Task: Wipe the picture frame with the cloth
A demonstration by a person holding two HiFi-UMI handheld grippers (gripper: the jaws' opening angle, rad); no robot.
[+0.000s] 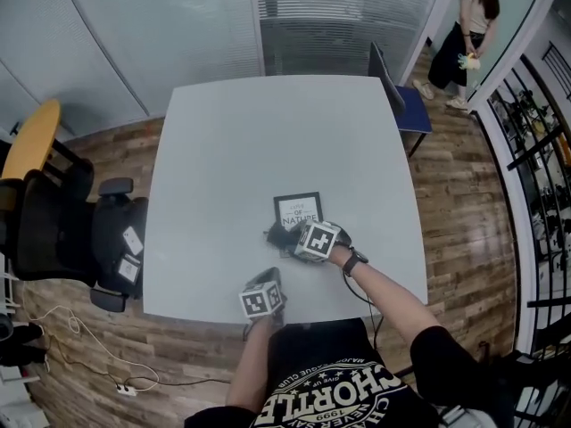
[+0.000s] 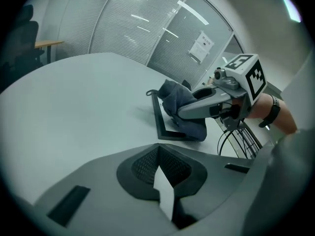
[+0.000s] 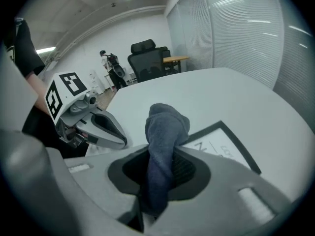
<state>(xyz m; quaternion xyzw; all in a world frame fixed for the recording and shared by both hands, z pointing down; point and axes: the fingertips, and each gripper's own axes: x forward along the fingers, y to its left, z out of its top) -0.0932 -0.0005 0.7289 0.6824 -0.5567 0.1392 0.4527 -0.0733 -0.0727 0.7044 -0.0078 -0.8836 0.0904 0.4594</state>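
Note:
A black picture frame [image 1: 297, 209] with a white print lies flat on the grey table [image 1: 232, 150], towards the front. My right gripper [image 1: 287, 236] is shut on a dark blue cloth [image 3: 165, 130], which bunches up between its jaws over the frame's near corner [image 3: 228, 142]. In the left gripper view the cloth [image 2: 178, 101] rests on the frame [image 2: 160, 124] under the right gripper [image 2: 203, 102]. My left gripper [image 1: 268, 285] hovers at the table's front edge, a little left of the frame, shut with nothing in it [image 2: 158, 151].
A black office chair [image 1: 85, 230] stands left of the table, and a blue chair [image 1: 401, 101] at its far right corner. A person [image 1: 468, 25] stands at the back right. Cables [image 1: 98, 364] lie on the wooden floor.

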